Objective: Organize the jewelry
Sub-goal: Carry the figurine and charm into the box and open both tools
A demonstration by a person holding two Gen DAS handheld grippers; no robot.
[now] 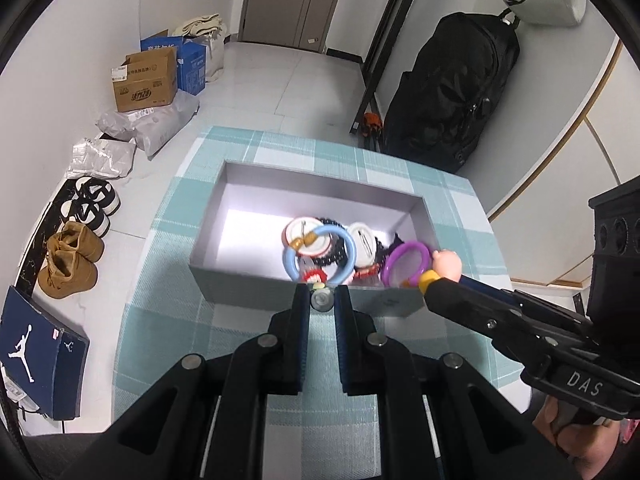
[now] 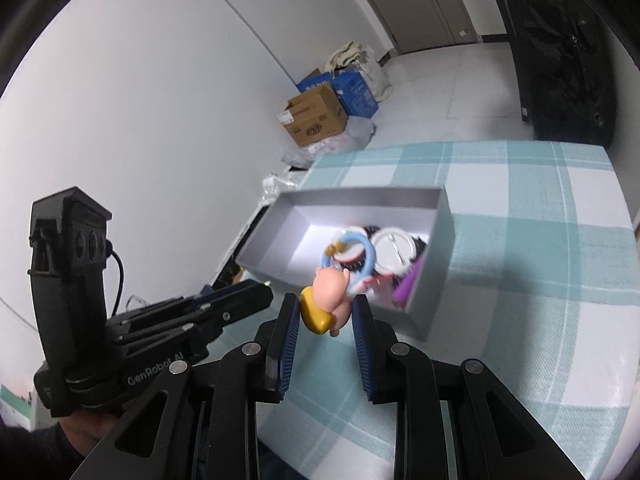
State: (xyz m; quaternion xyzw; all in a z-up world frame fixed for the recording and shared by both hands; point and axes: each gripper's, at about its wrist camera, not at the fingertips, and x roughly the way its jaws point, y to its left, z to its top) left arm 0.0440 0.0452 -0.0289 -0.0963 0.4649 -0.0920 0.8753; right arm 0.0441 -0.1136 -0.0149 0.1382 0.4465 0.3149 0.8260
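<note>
Above the box's (image 2: 434,258) near rim, right gripper (image 2: 326,312) clamps figurine (image 2: 330,294).

Plastic, card and woven cloth in front of my grippers

Between the ribbed blue pads of my right gripper (image 2: 326,314) sits a smooth, glossy plastic figurine (image 2: 330,300), pink with a shiny yellow base. Just ahead of it, the grey box (image 2: 432,280) looks like matt card, its pale inside floor catching a soft sheen. In it lie a glossy light-blue plastic ring (image 1: 320,254) and a glossy purple ring (image 1: 404,264). Under my left gripper (image 1: 321,300), whose fingers are matt black plastic with bright metal pins, the checked tablecloth (image 1: 168,320) shows a rough woven texture.
</note>
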